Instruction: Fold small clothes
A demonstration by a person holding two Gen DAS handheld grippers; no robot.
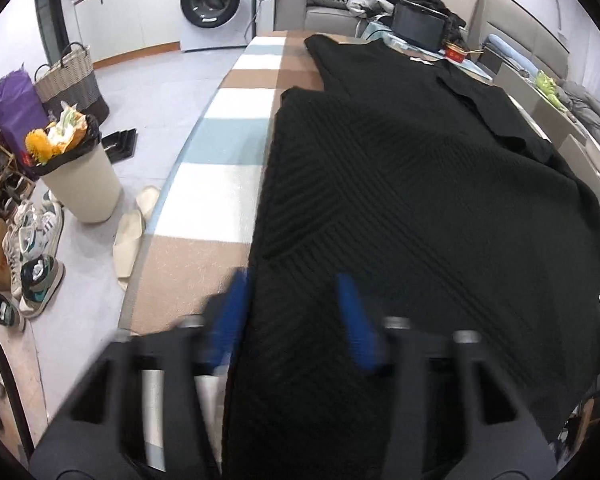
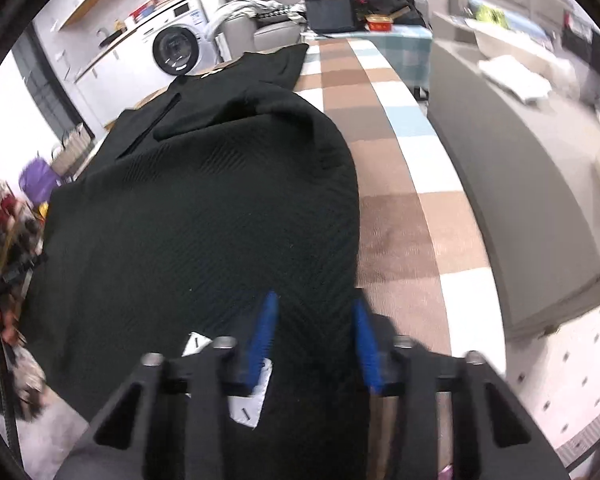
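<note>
On the checked cloth of brown, white and pale blue squares, a black ribbed garment lies spread along the table, its far end reaching toward a dark tablet propped beyond the cloth. The left gripper sits at the garment's near left edge; its blue fingers stand apart, one over the cloth beside the edge and one over the black fabric, and the frame is blurred, so whether they touch the fabric cannot be told. The right gripper sits at the garment's near right edge, its blue fingers also apart with black fabric between them, and a white label shows just behind its left finger. Left of the cloth, on the floor, stand a full bin and several shoes.
</note>
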